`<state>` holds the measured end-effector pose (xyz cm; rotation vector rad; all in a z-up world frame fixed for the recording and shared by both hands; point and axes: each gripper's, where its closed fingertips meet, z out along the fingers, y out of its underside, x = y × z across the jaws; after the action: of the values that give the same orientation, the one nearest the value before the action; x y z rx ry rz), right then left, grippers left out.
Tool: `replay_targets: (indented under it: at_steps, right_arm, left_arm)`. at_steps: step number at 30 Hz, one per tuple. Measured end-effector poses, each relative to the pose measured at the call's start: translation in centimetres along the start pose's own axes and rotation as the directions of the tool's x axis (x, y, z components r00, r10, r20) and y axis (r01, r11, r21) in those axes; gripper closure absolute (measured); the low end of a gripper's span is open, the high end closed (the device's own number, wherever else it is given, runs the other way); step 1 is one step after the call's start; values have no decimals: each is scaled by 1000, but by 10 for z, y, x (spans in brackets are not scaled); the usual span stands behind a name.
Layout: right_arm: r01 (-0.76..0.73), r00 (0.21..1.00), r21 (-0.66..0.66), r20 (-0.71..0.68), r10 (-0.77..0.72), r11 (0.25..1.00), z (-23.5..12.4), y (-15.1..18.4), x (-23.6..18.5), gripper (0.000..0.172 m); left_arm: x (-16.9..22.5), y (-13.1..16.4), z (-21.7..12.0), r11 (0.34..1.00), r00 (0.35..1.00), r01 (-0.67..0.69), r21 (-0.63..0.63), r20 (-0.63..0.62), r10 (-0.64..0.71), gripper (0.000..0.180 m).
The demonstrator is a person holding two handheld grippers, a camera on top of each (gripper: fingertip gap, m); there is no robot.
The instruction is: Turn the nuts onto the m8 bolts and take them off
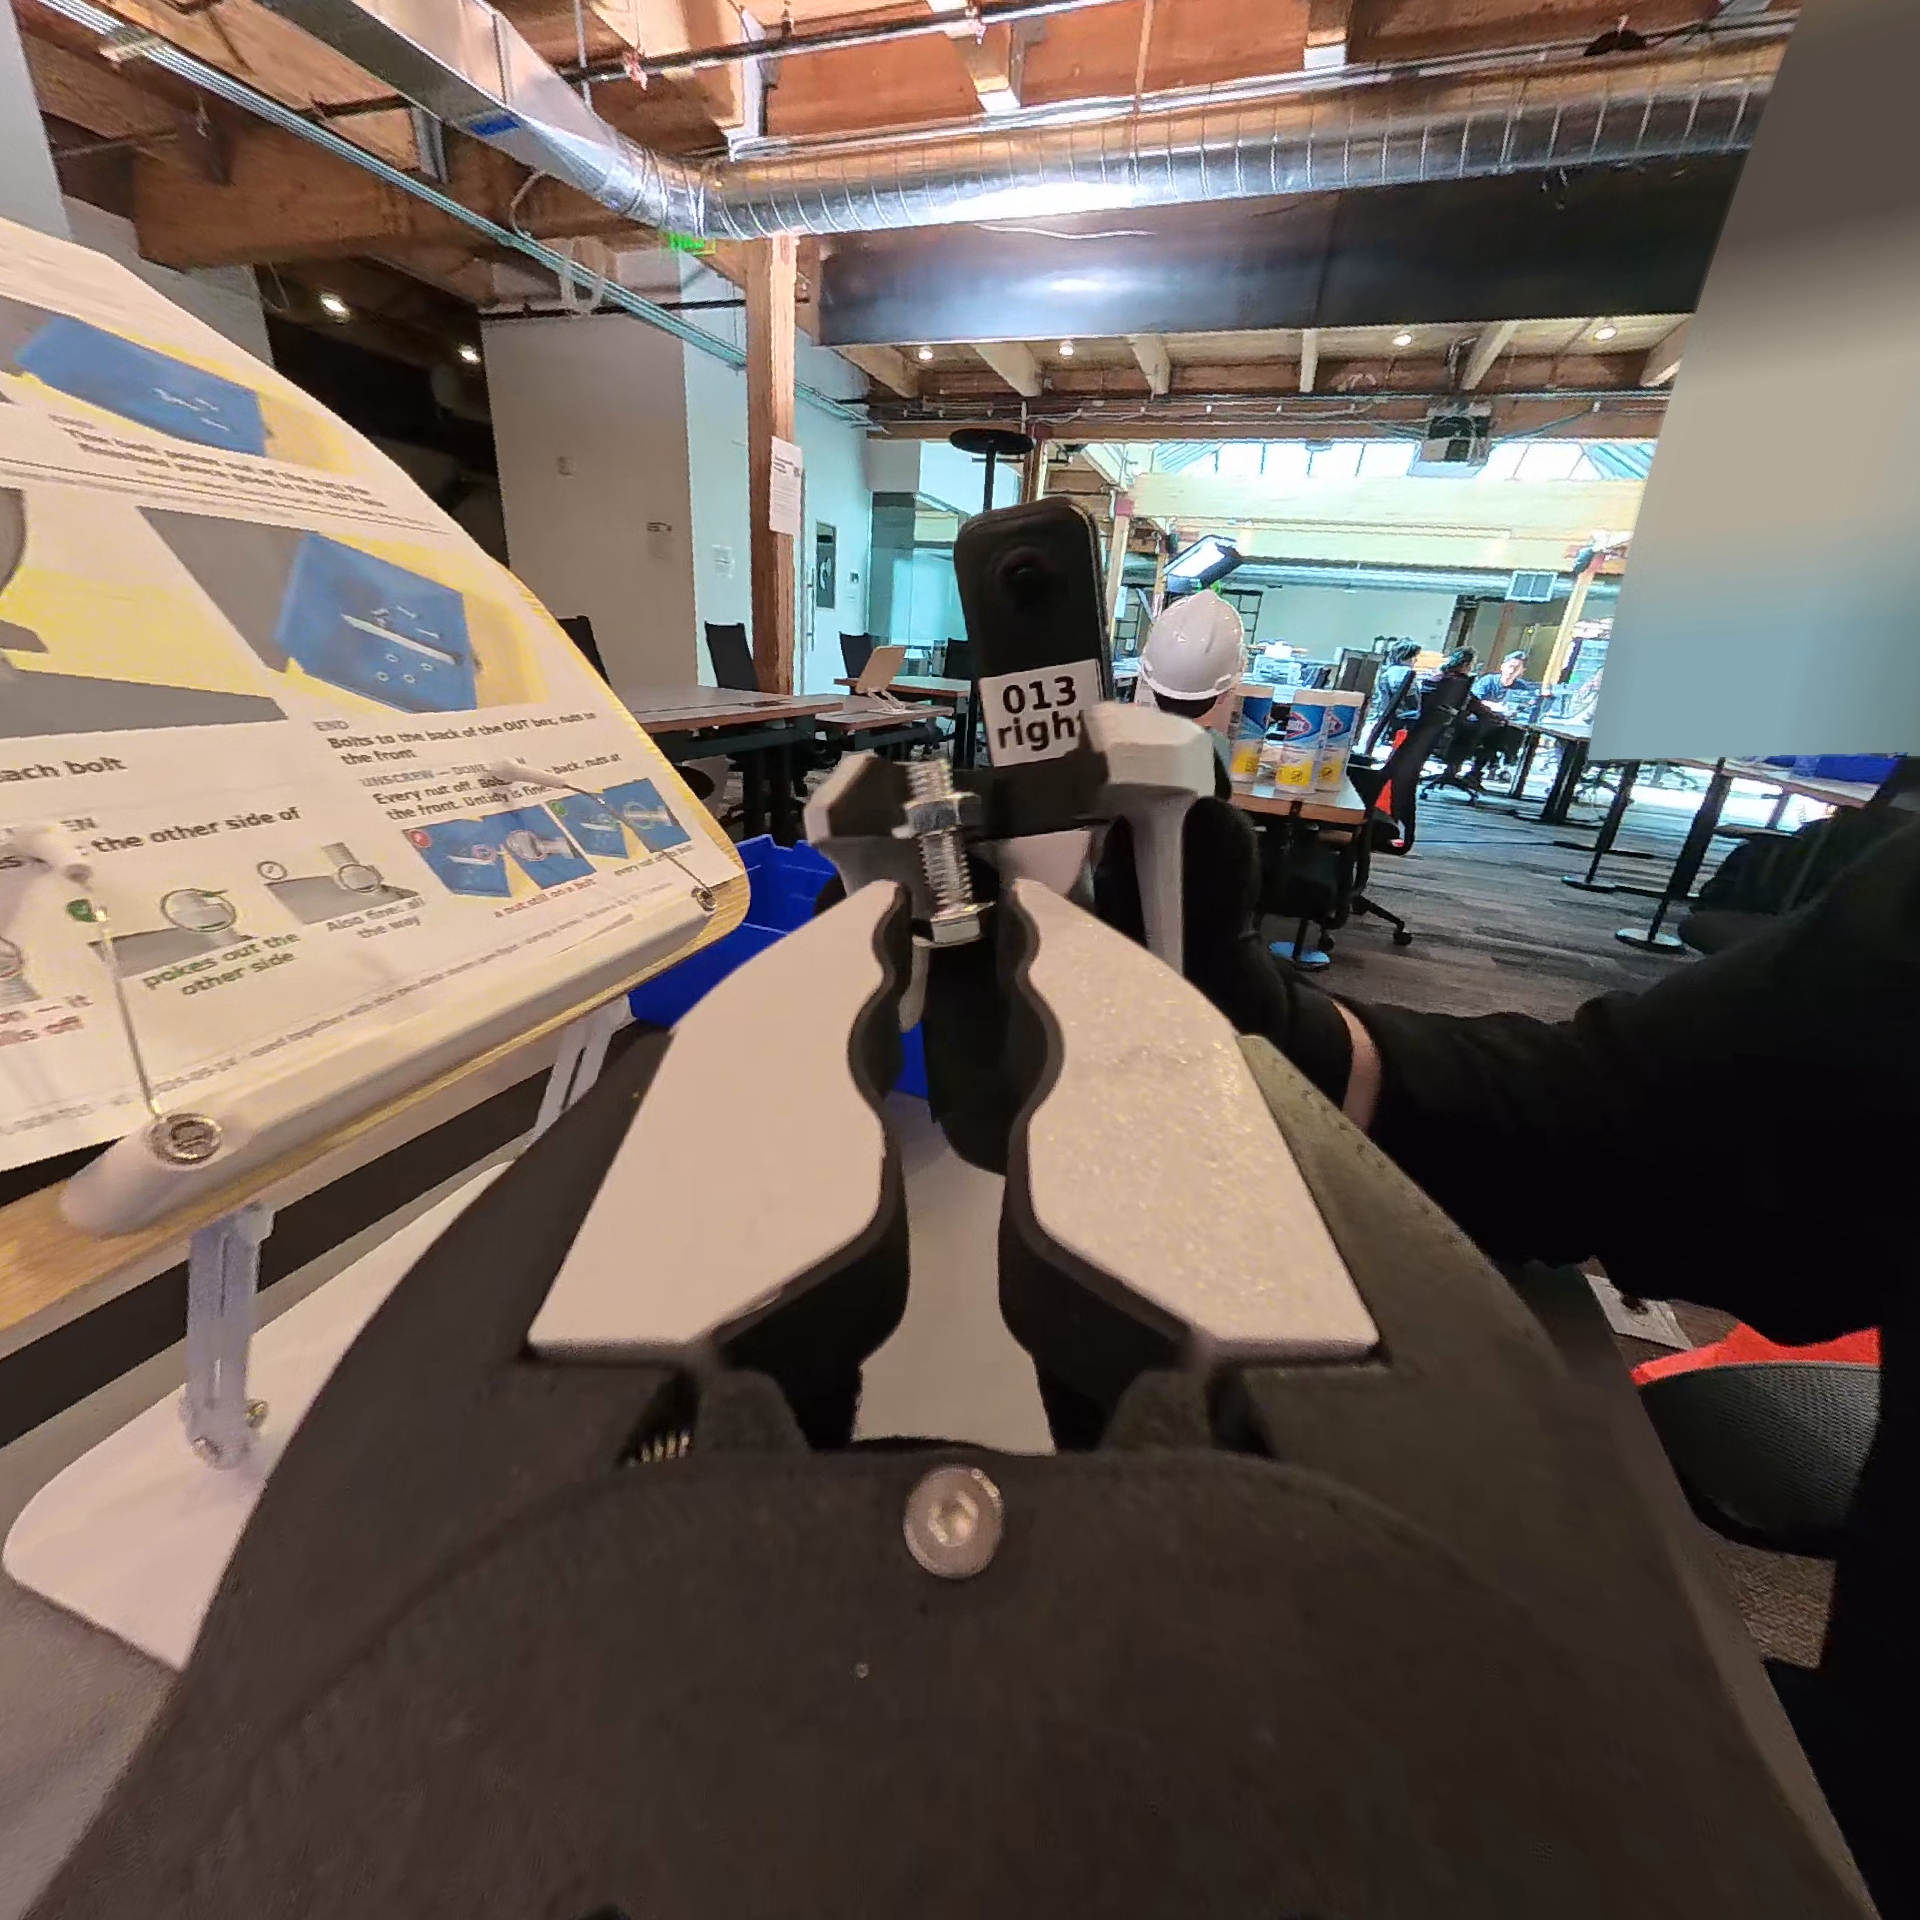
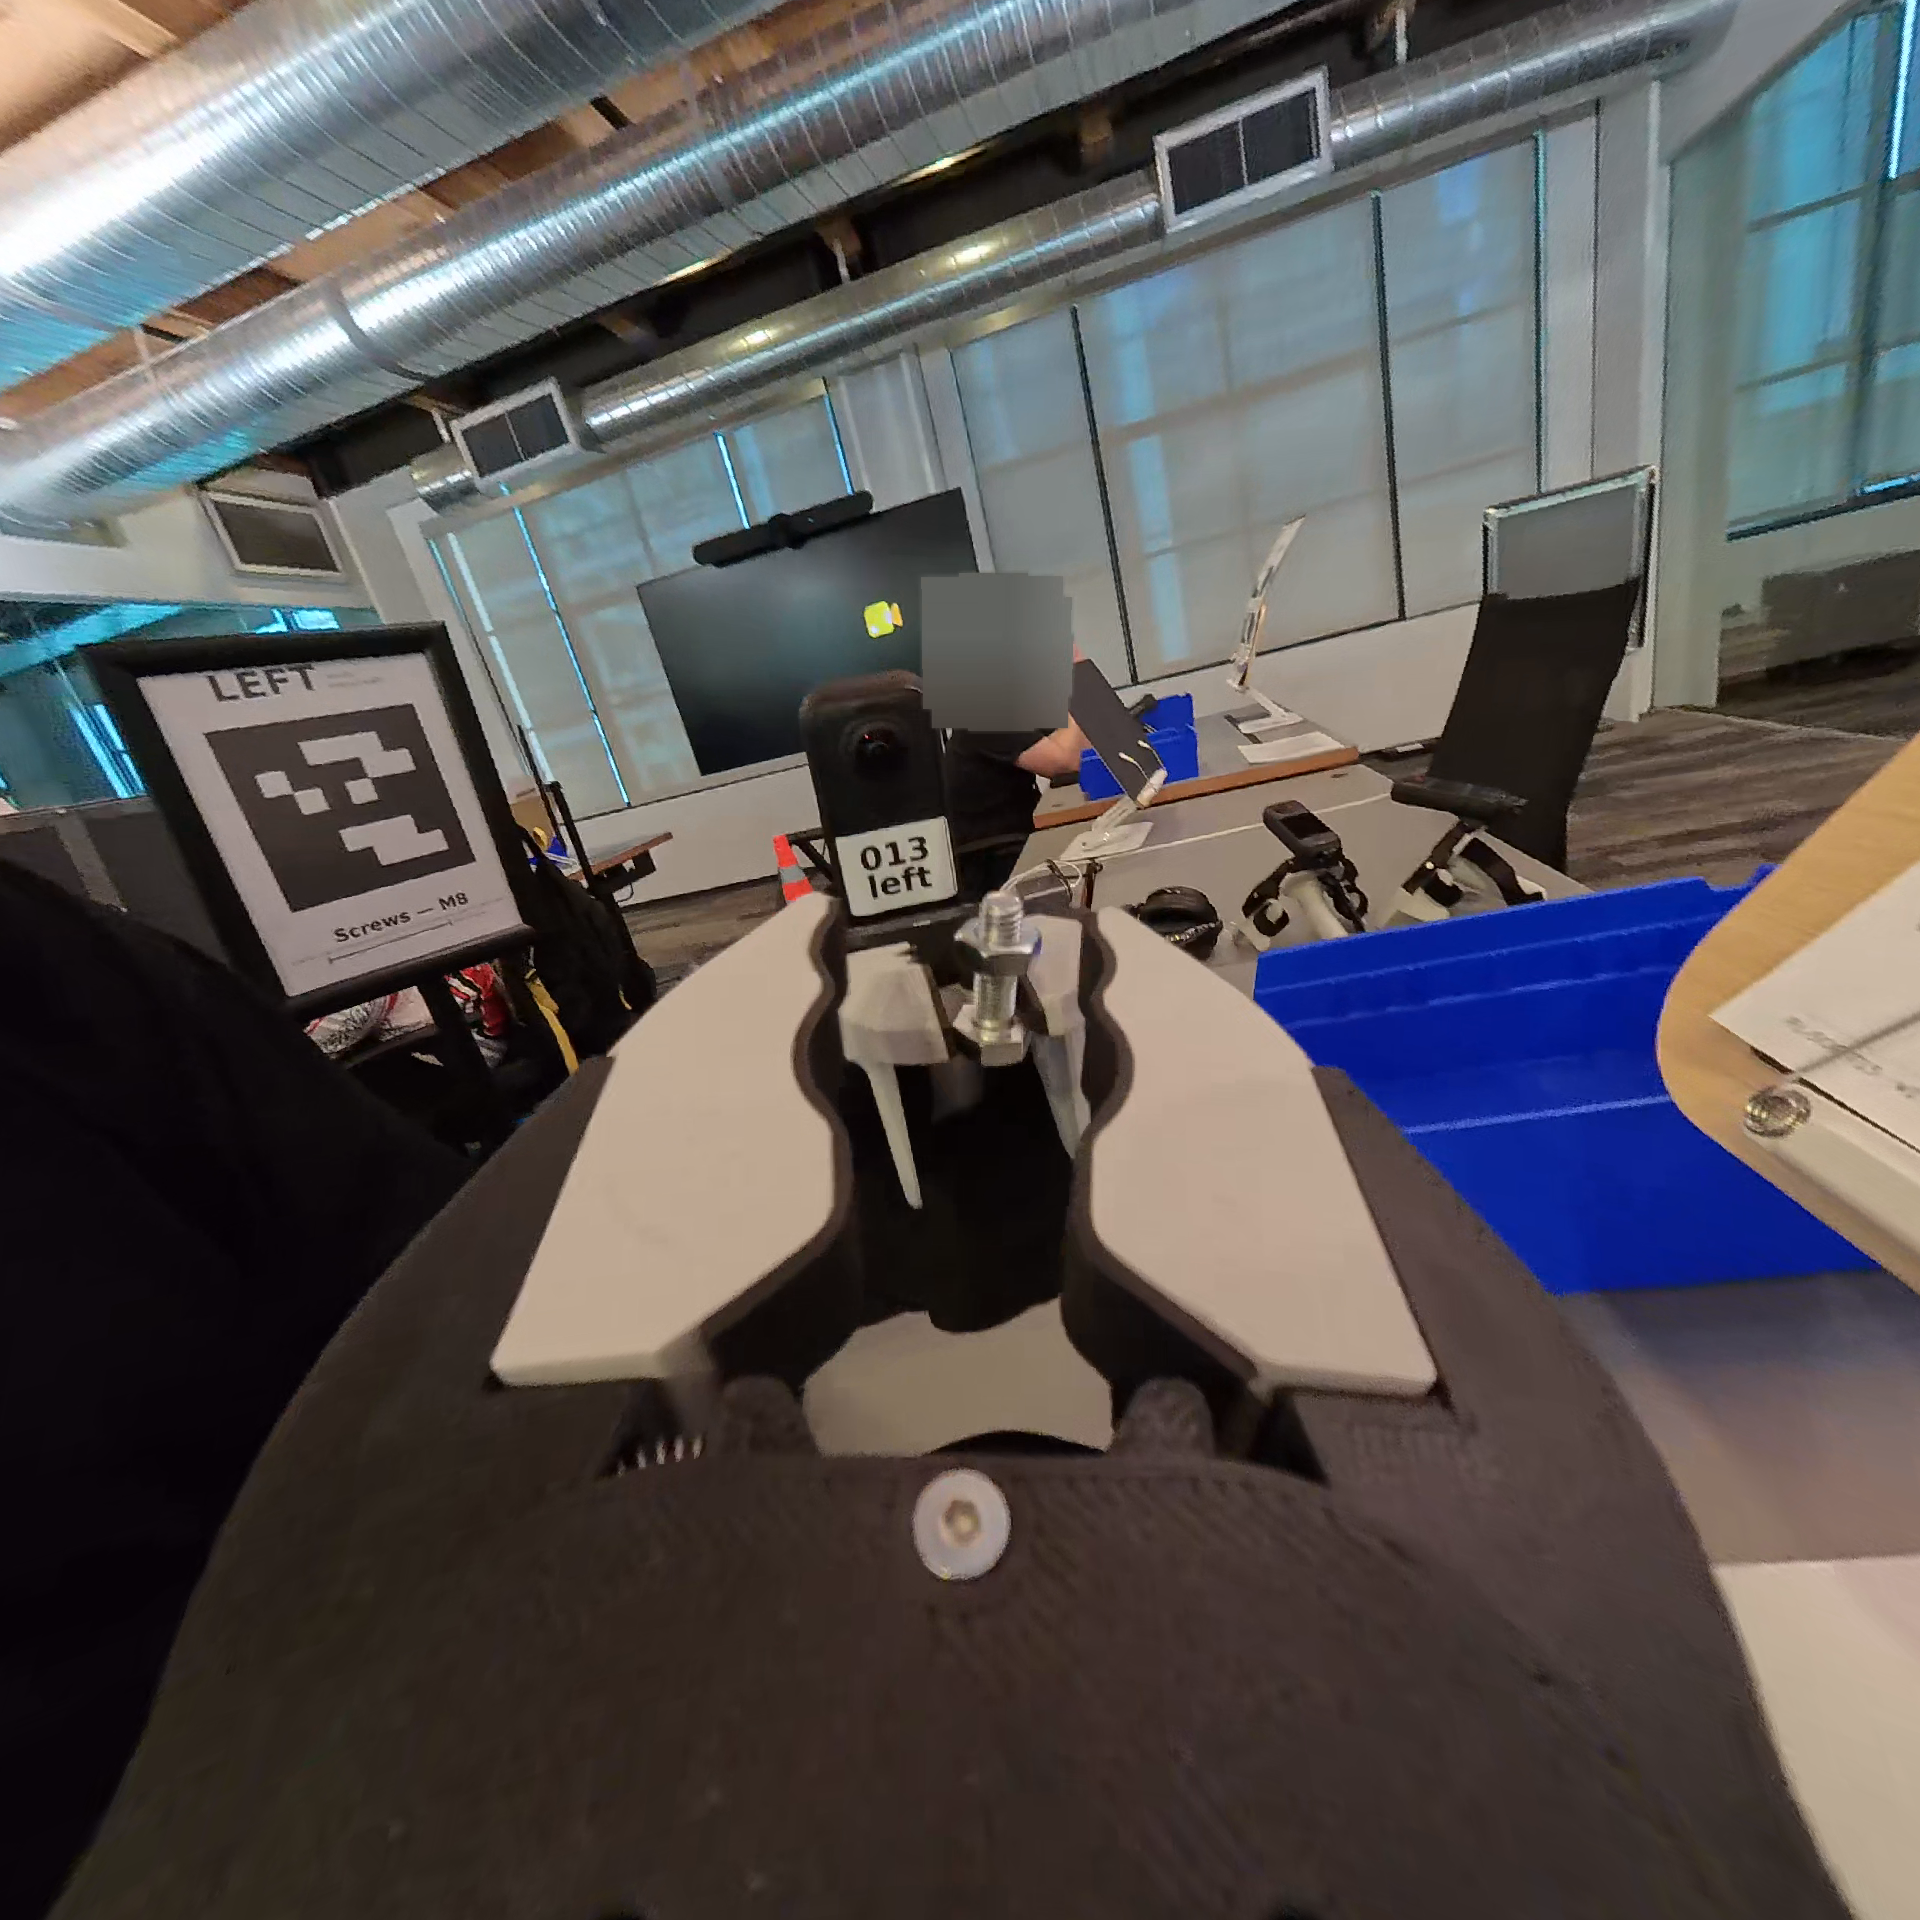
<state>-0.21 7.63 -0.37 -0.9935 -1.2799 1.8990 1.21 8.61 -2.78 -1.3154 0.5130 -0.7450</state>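
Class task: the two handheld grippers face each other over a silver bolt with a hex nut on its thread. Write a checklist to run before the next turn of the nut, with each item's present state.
1. Silver threaded bolt gripped at its head by the left gripper: ok.
2. Silver hex nut on the thread, partway along: ok.
3. Right gripper fingers gripping the nut: not ok, they stand apart around it.
4. Bolt upright, thread end free: ok.
5. Blue plastic bin nearby to receive parts: ok.
6. Nut threaded squarely: cannot tell.
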Motion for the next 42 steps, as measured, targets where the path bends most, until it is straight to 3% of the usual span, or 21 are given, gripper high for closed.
replay_targets:
  at_steps: [5, 12, 21, 28, 31, 41, 42]
  right_arm:
    - [-19, 1000, -21, 15, 19, 1000, 0, 6, 2, 155]
    - [3, 1000, -39, 20, -3, 999, -4, 5, 2, 156]
    - [30, 993, -98, 114, -19, 995, -8, 7, -7, 156]
    - [29, 982, -137, 187, -3, 990, -6, 15, -14, 156]
    - [11, 977, -129, 212, 17, 992, -6, 15, -16, 156]
    - [-5, 980, -144, 196, 34, 990, -7, 17, -10, 156]
    - [-17, 983, -141, 181, 42, 990, -7, 15, -8, 145]
  left_arm:
    - [5, 2, 7, 1000, 1000, 6, 10, -23, -6, 165]
    - [6, 2, 10, 1000, 998, 28, -1, -47, -28, 165]
    - [17, 15, 14, 973, 980, 135, -187, -119, -159, 143]
    - [28, 17, 19, 954, 949, 189, -233, -206, -238, 151]
    - [28, 15, 18, 958, 944, 195, -210, -225, -242, 166]
    - [22, 20, 18, 965, 957, 161, -207, -207, -204, 166]
    - [20, 20, 18, 968, 961, 155, -199, -196, -194, 166]
